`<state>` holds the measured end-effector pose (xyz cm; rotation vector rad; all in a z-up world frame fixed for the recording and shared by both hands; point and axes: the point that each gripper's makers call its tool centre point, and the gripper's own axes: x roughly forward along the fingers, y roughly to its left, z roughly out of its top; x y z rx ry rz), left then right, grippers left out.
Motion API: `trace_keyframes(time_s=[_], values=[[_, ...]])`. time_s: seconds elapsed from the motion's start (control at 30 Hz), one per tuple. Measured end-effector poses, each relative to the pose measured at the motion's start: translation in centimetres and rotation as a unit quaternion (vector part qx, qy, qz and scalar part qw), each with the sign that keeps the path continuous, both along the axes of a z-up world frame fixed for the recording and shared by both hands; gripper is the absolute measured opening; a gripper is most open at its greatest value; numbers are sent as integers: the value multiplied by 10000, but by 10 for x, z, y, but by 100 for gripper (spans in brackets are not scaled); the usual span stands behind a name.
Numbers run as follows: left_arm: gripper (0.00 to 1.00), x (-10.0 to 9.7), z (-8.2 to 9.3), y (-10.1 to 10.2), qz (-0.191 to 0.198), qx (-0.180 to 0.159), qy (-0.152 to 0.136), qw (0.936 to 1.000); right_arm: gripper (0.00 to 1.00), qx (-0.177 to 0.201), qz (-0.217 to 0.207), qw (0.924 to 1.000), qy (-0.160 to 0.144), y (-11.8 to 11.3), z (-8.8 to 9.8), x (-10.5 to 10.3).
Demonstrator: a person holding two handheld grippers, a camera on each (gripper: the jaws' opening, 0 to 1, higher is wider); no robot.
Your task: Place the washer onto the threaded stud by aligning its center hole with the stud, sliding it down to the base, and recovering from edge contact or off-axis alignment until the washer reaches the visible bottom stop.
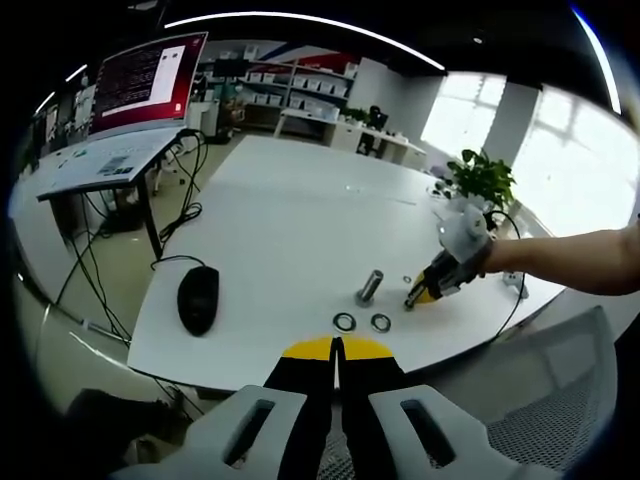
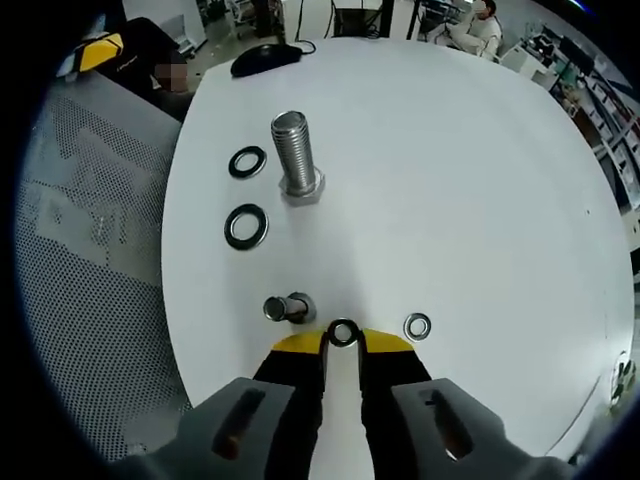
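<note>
Washer [image 2: 343, 332] pinched in right gripper [image 2: 343, 340], its lower edge hidden; left gripper [image 1: 337, 349] clenched, empty.

Black mouse [image 1: 198, 298] near white table [image 1: 290, 200] edge, cable trailing off. Monitor [image 1: 148, 78] on side desk [image 1: 100, 165]. Potted plant [image 1: 482, 178] at far table corner. Mesh chair [image 2: 85, 250] beside table.

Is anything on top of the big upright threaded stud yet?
No. The large silver threaded stud stands bare; two dark steel washers lie flat beside it on the white table.
</note>
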<state>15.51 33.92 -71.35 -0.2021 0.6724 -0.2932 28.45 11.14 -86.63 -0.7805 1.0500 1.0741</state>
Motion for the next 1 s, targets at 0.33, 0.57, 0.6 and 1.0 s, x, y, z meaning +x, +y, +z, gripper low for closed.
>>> trace_keyframes(time_s=[0.33, 0.57, 0.6, 1.0], values=[[0, 0, 1, -1, 2, 0, -2, 10000, 14, 30, -75, 9999, 105, -9, 5, -9], [0, 1, 0, 0, 7, -4, -4, 10000, 14, 251, -215, 9994, 58, -9, 23, -10], [0, 1, 0, 0, 8, -5, -5, 10000, 14, 280, -226, 9993, 40, -9, 25, -10], [0, 1, -1, 2, 31, -11, -5, 10000, 14, 570, -186, 9981, -121, 0, 53, -15]])
